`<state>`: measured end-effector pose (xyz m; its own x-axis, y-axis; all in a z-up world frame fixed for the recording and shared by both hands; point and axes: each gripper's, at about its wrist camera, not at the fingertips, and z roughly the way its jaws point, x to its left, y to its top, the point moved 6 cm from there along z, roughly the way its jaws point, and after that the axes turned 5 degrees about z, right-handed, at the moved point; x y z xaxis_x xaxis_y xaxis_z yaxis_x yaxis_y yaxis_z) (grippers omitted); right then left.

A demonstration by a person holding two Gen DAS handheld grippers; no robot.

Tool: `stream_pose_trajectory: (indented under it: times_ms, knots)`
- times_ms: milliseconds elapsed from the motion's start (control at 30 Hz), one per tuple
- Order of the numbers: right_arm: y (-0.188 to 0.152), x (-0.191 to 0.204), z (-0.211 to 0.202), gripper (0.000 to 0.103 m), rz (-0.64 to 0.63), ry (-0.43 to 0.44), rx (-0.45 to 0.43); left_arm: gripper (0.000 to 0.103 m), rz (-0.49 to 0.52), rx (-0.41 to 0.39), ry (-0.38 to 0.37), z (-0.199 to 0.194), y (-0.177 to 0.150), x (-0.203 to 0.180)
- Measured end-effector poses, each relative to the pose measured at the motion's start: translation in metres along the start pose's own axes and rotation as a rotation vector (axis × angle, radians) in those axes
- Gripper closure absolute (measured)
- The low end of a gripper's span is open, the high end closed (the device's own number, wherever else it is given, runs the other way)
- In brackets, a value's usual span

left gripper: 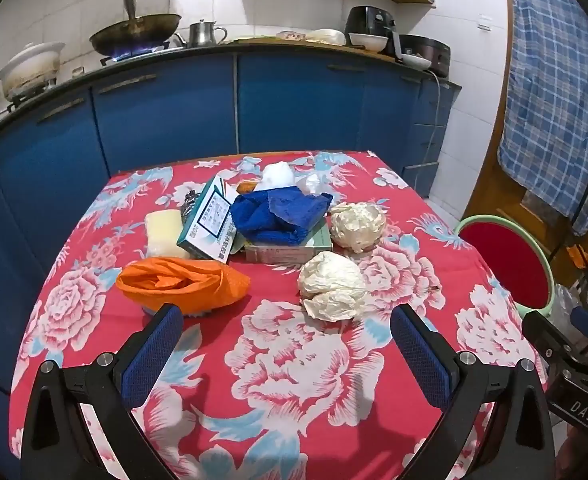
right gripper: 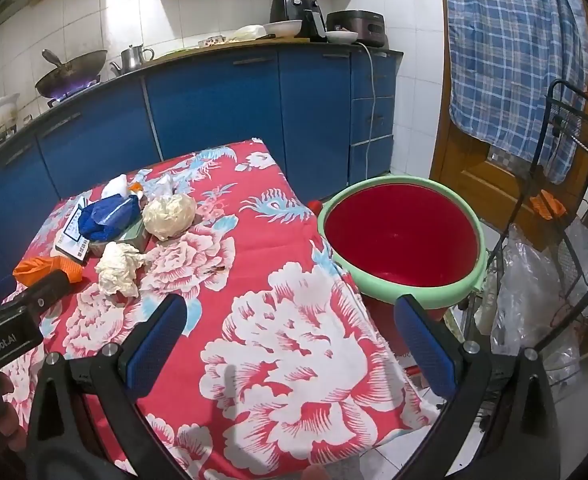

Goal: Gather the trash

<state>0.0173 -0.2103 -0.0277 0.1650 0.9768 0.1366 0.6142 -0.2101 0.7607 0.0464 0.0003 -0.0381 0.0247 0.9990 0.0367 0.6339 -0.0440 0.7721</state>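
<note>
While both tongs, left [left gripper: 286,344] and right [right gripper: 290,344], are gaping empty, crumpled cream paper wads [left gripper: 332,286] are lying on the floral-clothed tabletop [left gripper: 314,380] beside a round red bucket [right gripper: 400,232].

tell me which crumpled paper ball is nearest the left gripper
The front cream paper ball, lying on bare cloth; the other ball sits farther back beside the boxes.

Bin [right gripper: 402,236] right of table [right gripper: 294,320].

- "DAS" in white on the black right gripper body [left gripper: 574,392], right of the table
- "GenRobot.AI" on the black left gripper body [right gripper: 6,344]
- "20" on the teal-and-white box [left gripper: 210,224] edge
</note>
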Motion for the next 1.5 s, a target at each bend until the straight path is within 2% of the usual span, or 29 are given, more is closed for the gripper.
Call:
stream_pose_trajectory:
  times_ms: [1500]
  knots:
    - [-0.001,-0.002,0.003,0.001,0.011,0.0,0.007,0.0,-0.017,0.004,-0.012,0.003,0.0,0.009]
